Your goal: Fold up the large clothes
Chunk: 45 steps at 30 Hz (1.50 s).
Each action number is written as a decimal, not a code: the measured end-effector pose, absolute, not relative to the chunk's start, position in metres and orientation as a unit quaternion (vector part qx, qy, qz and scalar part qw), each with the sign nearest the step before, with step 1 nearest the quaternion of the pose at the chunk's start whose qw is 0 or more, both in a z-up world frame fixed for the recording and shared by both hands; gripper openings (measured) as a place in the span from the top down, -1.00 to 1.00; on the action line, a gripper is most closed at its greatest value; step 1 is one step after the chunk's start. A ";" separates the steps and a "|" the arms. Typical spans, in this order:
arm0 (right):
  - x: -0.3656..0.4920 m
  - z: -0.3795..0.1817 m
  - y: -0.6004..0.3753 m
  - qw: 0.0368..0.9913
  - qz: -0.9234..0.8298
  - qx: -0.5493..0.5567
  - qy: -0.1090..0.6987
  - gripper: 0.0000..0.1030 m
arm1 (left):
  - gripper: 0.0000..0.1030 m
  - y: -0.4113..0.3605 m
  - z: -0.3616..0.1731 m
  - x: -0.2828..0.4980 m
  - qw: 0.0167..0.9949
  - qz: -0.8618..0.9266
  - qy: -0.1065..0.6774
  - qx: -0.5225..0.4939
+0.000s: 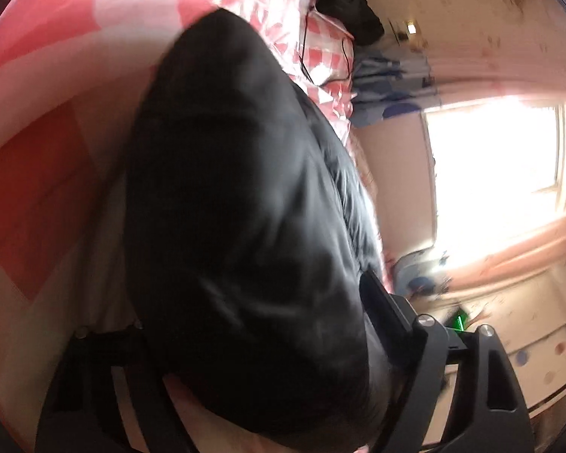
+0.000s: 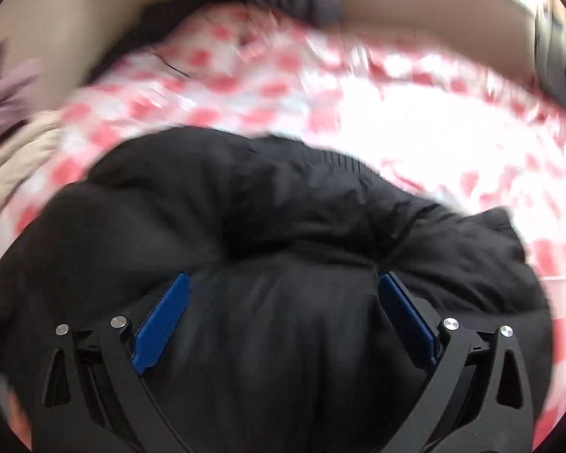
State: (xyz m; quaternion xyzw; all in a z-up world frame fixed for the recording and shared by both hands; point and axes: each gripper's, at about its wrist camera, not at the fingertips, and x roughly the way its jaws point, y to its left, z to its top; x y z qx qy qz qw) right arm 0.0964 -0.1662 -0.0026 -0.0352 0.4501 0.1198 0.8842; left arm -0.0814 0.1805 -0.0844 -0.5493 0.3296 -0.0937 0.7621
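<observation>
A black puffy jacket [image 1: 237, 204] lies bunched on the bed and fills the middle of the left wrist view. My left gripper [image 1: 245, 302] has its jaws set wide, and the thick jacket bulk is wedged between them. It presses against the right finger [image 1: 385, 302] and hides the left pad. In the right wrist view the same jacket [image 2: 283, 204] lies rolled into a fat ridge. My right gripper [image 2: 283, 277] hangs just above it, open. Both blue pads [image 2: 162, 321] stand wide apart with their inner faces bare. The picture is blurred.
Pink-and-white checked bedding [image 2: 320, 105] covers the bed beyond the jacket. More dark clothes [image 1: 343, 7] and a blue-and-white cloth [image 1: 392, 87] lie at the bed's far end. A bright window [image 1: 498, 173] and pale drawers [image 1: 528, 358] stand to the right. A beige cloth [image 2: 15, 151] lies at the left.
</observation>
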 end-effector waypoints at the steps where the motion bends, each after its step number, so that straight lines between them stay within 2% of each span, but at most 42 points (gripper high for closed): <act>1: 0.078 -0.002 -0.161 0.884 0.131 -0.054 0.445 -0.88 | -0.68 0.181 -0.085 -0.080 0.760 -0.095 0.327 -0.554; 2: 0.068 -0.013 -0.153 0.875 0.137 -0.085 0.457 -0.88 | -0.77 0.180 -0.086 -0.077 0.758 -0.095 0.327 -0.556; 5: 0.059 -0.037 -0.142 0.860 0.141 -0.130 0.474 -0.89 | -0.79 0.176 -0.083 -0.070 0.760 -0.095 0.325 -0.555; 7: 0.059 -0.024 -0.145 0.857 0.135 -0.113 0.485 -0.88 | -0.78 0.175 -0.081 -0.069 0.763 -0.094 0.328 -0.549; 9: 0.041 0.000 -0.146 0.882 0.137 -0.098 0.440 -0.88 | -0.74 0.177 -0.083 -0.068 0.760 -0.094 0.329 -0.552; 10: 0.033 0.002 -0.143 0.884 0.137 -0.103 0.436 -0.88 | -0.69 0.178 -0.084 -0.069 0.760 -0.094 0.328 -0.553; 12: 0.029 -0.028 -0.129 0.850 0.145 -0.140 0.487 -0.89 | -0.47 0.175 -0.087 -0.066 0.762 -0.096 0.333 -0.547; 13: 0.024 -0.039 -0.125 0.849 0.147 -0.153 0.483 -0.89 | -0.30 0.174 -0.087 -0.065 0.762 -0.103 0.336 -0.544; 14: 0.023 -0.040 -0.124 0.851 0.146 -0.157 0.479 -0.89 | -0.12 0.171 -0.083 -0.065 0.767 -0.109 0.337 -0.535; 17: 0.015 -0.022 -0.131 0.862 0.140 -0.125 0.471 -0.88 | 0.14 0.171 -0.073 -0.061 0.782 -0.118 0.336 -0.512; 21: -0.002 -0.012 -0.127 0.879 0.139 -0.130 0.438 -0.88 | 0.24 0.172 -0.071 -0.058 0.786 -0.122 0.334 -0.506; 25: 0.008 -0.003 -0.138 0.890 0.120 -0.088 0.431 -0.88 | 0.28 0.171 -0.069 -0.056 0.794 -0.126 0.326 -0.498; 28: 0.045 -0.031 -0.129 0.855 0.131 -0.113 0.489 -0.89 | 0.24 0.173 -0.071 -0.055 0.789 -0.123 0.328 -0.504; 30: 0.048 -0.027 -0.128 0.857 0.138 -0.125 0.481 -0.88 | -0.05 0.172 -0.075 -0.058 0.774 -0.112 0.336 -0.525; 31: 0.047 -0.019 -0.132 0.865 0.136 -0.120 0.467 -0.88 | -0.43 0.176 -0.080 -0.062 0.767 -0.107 0.338 -0.535; 32: 0.047 -0.012 -0.138 0.876 0.130 -0.107 0.452 -0.88 | -0.49 0.179 -0.084 -0.060 0.759 -0.105 0.336 -0.547; 35: 0.055 -0.014 -0.155 0.871 0.137 -0.057 0.468 -0.88 | -0.48 0.178 -0.084 -0.055 0.757 -0.123 0.330 -0.550; 38: 0.039 -0.003 -0.214 0.868 0.167 0.094 0.458 -0.88 | -0.48 0.178 -0.080 -0.058 0.762 -0.125 0.333 -0.542; 41: -0.014 0.010 -0.316 0.839 0.154 0.293 0.433 -0.88 | -0.48 0.181 -0.080 -0.058 0.756 -0.121 0.345 -0.543; 45: -0.091 0.003 -0.393 0.767 0.167 0.422 0.455 -0.88 | -0.52 0.179 -0.073 -0.052 0.739 -0.107 0.368 -0.555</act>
